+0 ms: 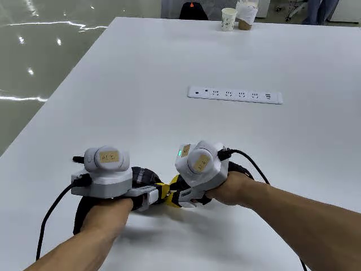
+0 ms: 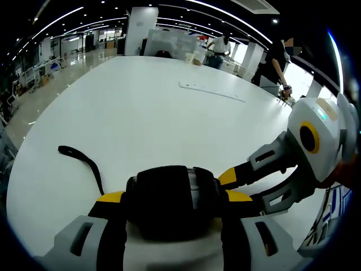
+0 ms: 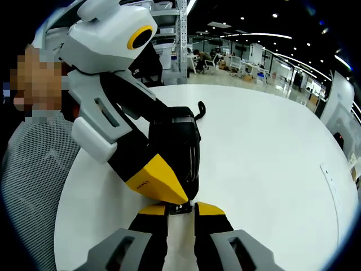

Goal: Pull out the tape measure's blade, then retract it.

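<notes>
The black tape measure (image 2: 169, 189) sits between the yellow-tipped jaws of my left gripper (image 2: 172, 199), which is shut on its case. Its black wrist strap (image 2: 79, 159) trails on the table to the left. My right gripper (image 3: 181, 210) faces the case (image 3: 179, 148) head-on, shut on the small metal hook at the blade's end right at the case mouth. Almost no blade shows. In the head view the left gripper (image 1: 161, 191) and right gripper (image 1: 176, 195) meet tip to tip low over the white table (image 1: 169, 84), near its front edge.
A white power strip (image 1: 235, 95) lies further back on the table. A paper cup (image 1: 229, 18) and a bagged item (image 1: 246, 14) stand at the far edge. The table's left edge runs diagonally beside the shiny floor (image 1: 34, 62).
</notes>
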The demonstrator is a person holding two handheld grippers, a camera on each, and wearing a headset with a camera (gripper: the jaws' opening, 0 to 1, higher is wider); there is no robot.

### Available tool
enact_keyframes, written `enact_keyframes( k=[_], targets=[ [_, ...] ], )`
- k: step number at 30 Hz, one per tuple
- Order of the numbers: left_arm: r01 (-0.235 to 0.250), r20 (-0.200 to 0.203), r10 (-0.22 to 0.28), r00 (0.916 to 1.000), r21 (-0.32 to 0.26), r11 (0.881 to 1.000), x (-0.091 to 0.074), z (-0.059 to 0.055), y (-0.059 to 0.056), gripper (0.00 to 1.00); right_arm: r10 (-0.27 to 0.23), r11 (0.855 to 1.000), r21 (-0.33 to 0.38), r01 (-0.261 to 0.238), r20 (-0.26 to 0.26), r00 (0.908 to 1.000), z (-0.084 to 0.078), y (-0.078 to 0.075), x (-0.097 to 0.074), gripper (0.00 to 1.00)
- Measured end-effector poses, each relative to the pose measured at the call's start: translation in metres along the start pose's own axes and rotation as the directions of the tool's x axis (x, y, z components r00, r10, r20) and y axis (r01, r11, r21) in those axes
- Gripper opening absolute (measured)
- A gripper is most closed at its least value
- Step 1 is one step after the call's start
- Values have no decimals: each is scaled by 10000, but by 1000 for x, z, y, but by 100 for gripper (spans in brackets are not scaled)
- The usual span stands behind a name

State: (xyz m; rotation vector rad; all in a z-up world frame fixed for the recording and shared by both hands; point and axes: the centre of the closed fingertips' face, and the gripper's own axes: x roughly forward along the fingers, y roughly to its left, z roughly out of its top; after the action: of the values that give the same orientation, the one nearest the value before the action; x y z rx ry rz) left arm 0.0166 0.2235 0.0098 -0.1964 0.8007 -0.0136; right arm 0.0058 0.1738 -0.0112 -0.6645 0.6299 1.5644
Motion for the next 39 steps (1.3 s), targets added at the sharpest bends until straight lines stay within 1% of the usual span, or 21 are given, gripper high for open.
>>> enact_keyframes(
  k=[3,11,13,17,26,34,39],
  targets=[
    [-39,51,38,10000,181,9998,0,1,0,64,-101,9999,86,100,78,9999,0,-1,-3,16],
    [9,98,-11,10000,256,9997,-3,3,1,63,-359,9987,361,352,178,9992,-5,-4,-15,18],
    [-15,115,11,9999,363,9993,-5,3,2,64,-452,9982,408,444,193,9988,-7,-5,-19,19],
    [40,105,-45,9999,513,9987,-9,2,5,66,-624,9961,639,605,278,9977,-11,-7,-27,22],
    [189,55,-193,9998,704,9973,-16,-2,8,67,-921,9920,896,891,304,9953,-22,-7,-41,26],
    [468,-13,-468,9989,815,9956,-23,-5,3,68,-1171,9885,1009,1130,353,9925,-25,-5,-53,31],
    [632,17,-638,9980,1048,9925,-27,-6,0,70,-1367,9836,1241,1310,383,9899,-30,-5,-61,35]
  ],
)
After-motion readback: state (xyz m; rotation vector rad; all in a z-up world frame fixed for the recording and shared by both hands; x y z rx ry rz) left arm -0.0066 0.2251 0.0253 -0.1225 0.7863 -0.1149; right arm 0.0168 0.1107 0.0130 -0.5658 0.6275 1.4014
